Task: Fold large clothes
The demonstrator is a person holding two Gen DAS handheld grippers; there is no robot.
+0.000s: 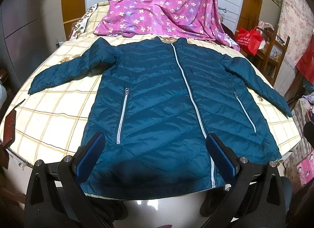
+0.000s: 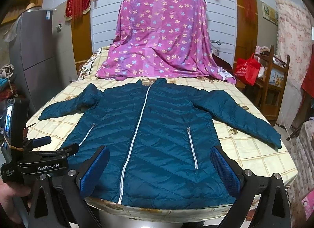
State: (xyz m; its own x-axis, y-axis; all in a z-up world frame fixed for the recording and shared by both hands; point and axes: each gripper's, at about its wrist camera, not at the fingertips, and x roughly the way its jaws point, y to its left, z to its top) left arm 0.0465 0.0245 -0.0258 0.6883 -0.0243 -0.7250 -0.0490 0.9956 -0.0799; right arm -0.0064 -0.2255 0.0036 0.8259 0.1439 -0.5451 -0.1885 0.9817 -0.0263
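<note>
Jacket [image 1: 157, 98], teal and quilted, lies spread flat and front-up on the bed [image 1: 49, 114] ahead of you, its white front zipper [image 1: 188, 88] closed from collar to hem. You can see both sleeves stretched out to either side of the body: one sleeve [image 1: 64, 72] angles out over the checked yellow bedspread, the other sleeve [image 1: 261, 84] runs out toward the bed's edge on the opposite side. A white pocket zipper [image 1: 122, 116] sits on each front panel, either side of the main zipper.

Your left gripper [image 1: 157, 159] hangs over the jacket's hem with its fingers spread wide; the blue pads [image 1: 90, 155] frame the lower panels and do not pinch any fabric. Your right gripper [image 2: 160, 171] hangs above the same hem, likewise spread wide with nothing between its pads [image 2: 225, 171], and the front zipper [image 2: 135, 135] runs up between them. In the right wrist view you also see your left hand [image 2: 11, 202] gripping the other tool just beside the jacket's lower corner.

Beyond the jacket's collar, a purple floral sheet [image 2: 161, 37] is draped over something tall at the far end of the bed. A red bag [image 2: 247, 69] sits on a wooden rack off the bed, past the jacket's far shoulder.
</note>
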